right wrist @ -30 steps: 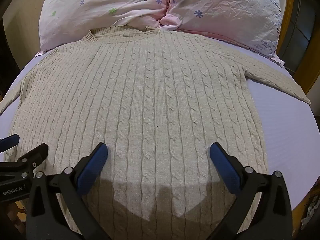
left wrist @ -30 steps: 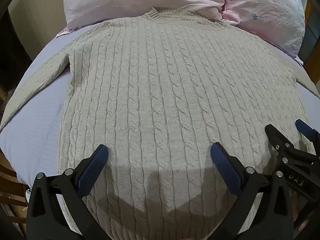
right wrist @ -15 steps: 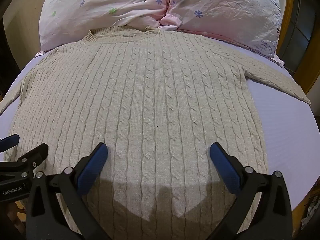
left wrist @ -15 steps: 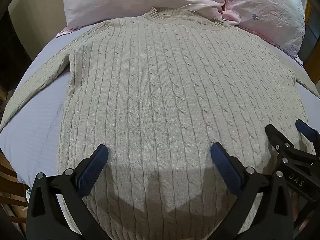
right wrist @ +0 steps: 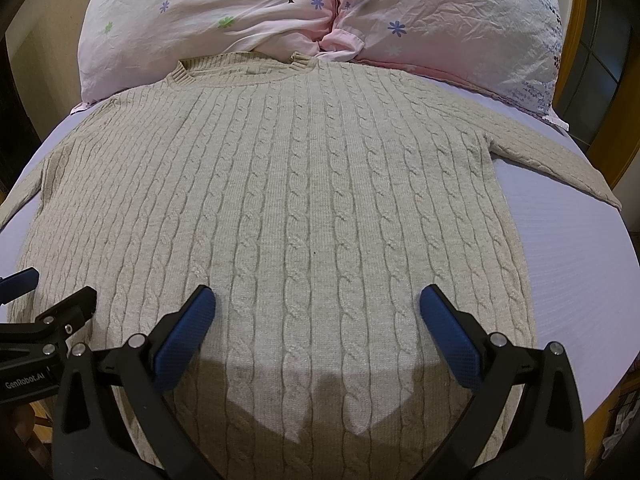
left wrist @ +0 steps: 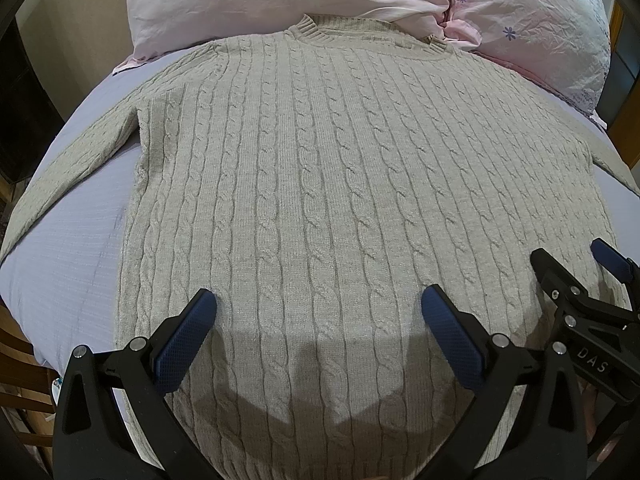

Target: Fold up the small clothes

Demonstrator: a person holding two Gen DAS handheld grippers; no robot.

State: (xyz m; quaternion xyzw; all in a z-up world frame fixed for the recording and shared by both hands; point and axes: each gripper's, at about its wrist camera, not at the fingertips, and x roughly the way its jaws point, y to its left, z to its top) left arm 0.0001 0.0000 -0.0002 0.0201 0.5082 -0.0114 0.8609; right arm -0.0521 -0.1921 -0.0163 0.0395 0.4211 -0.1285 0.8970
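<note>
A beige cable-knit sweater lies flat and face up on a pale lilac bed sheet, collar at the far end, both sleeves spread out to the sides. It also fills the right wrist view. My left gripper is open and empty, hovering above the sweater's lower part. My right gripper is open and empty above the lower right part. Each gripper shows at the edge of the other's view: the right one and the left one.
Two pink flowered pillows lie just beyond the collar. The sheet shows bare to the right of the sweater. A wooden bed frame and a dark window stand at the far right. Wooden slats sit at the lower left.
</note>
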